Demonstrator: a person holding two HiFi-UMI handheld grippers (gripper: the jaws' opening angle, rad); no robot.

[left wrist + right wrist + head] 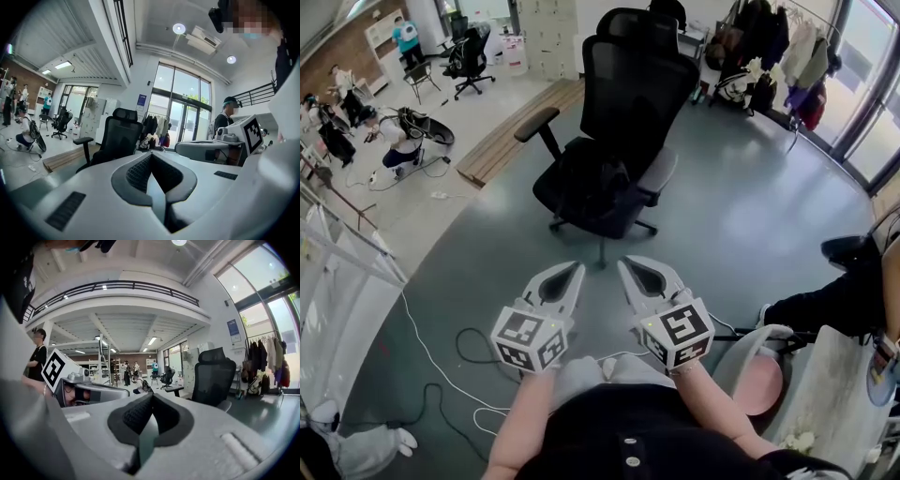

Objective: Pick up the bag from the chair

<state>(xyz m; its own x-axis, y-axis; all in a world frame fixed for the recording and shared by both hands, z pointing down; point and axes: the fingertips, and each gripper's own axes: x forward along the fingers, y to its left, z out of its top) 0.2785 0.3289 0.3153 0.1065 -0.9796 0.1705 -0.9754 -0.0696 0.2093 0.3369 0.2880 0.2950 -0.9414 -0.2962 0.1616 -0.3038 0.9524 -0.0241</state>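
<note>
Two grippers hang nearly level, jaws together and empty: left gripper (573, 274), right gripper (628, 270). The black bag (592, 187) lies on the chair (637, 84) seat, well apart from them. I would step closer, open the jaws early, and aim at its top.

Black bag (586, 192) on chair (637, 84), grey floor (741, 225)

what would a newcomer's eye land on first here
The tall black mesh office chair stands mid-floor straight ahead, with a dark bag slumped on its seat. In the foreground the white left gripper and white right gripper hang side by side short of it, both shut and empty. A rack of hanging coats stands far right by the glass.
</note>
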